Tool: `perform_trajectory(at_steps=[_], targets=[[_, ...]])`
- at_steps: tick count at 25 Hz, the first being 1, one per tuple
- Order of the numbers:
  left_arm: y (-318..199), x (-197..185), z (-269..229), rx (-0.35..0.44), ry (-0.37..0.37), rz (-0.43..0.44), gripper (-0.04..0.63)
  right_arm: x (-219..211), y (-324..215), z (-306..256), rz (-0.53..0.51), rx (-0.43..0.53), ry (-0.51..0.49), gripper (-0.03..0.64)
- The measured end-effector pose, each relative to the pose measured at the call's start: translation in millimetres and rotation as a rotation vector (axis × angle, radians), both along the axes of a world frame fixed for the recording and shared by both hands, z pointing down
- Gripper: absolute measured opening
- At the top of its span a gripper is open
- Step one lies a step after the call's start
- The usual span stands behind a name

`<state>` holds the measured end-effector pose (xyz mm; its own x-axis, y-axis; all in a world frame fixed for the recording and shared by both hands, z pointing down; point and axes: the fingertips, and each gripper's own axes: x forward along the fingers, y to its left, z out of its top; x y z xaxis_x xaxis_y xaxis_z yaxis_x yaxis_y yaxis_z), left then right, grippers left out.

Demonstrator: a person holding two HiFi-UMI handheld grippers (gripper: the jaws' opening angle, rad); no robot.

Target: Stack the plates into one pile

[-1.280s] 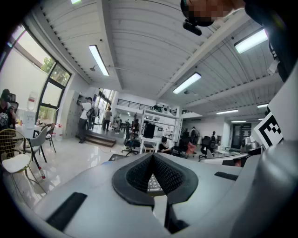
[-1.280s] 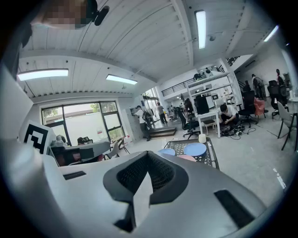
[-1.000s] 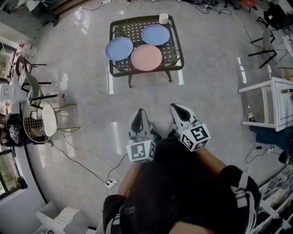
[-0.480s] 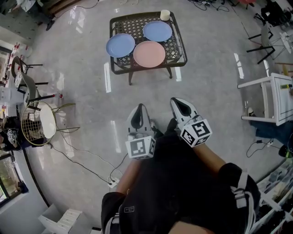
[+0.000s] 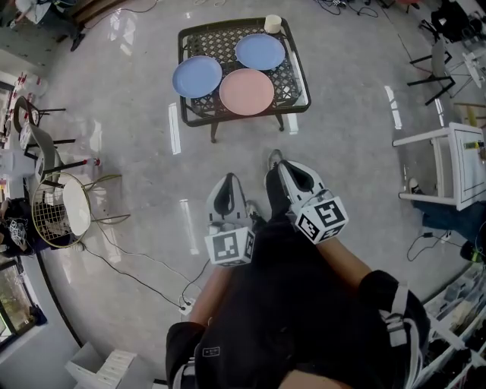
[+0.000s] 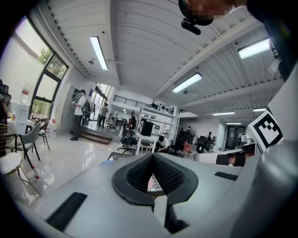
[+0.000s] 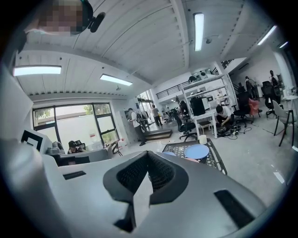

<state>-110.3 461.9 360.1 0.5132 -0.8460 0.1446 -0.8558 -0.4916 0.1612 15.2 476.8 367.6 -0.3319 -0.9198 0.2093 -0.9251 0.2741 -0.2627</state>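
Left gripper view — pink plate (image 6: pixel 152 184) barely visible

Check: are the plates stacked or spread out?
Spread out: left blue plate, right blue plate and pink plate lie side by side on the lattice table, none atop another.

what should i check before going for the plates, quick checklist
1. All plates in view on the dark metal lattice table, namely the left blue round plate, right blue round plate and pink round plate: ok.
2. Plates lying flat, none stacked yet: ok.
3. Left tongs open for a grasp: not ok, shut and empty.
4. Right tongs open: not ok, shut and empty.
5. Table within reach: not ok, it stands well ahead across the floor.
6. Cream cup off the plates, at the table's far edge: ok.
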Motion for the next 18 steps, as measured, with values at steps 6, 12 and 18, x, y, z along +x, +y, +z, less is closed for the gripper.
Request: perform_trajectory(at_steps=[6,12,18], targets=[[-41.6,6.9,6.2,-0.017,-0.017,-0.031,0.015,15.4,-46.7,2.3,-0.012,0.000,-0.001,0.009],[-106.5,26.5,11.6,-0.036,-0.052,-0.067,0.015,42.9,-112.4,10.8,-0.035,-0.021,-0.014,0.009],[-170.2,61.5,13.4,-0.066,-0.072,-0.102,0.015,74.1,-181.9,20.4,-0.089,-0.054,0.004,0.009]])
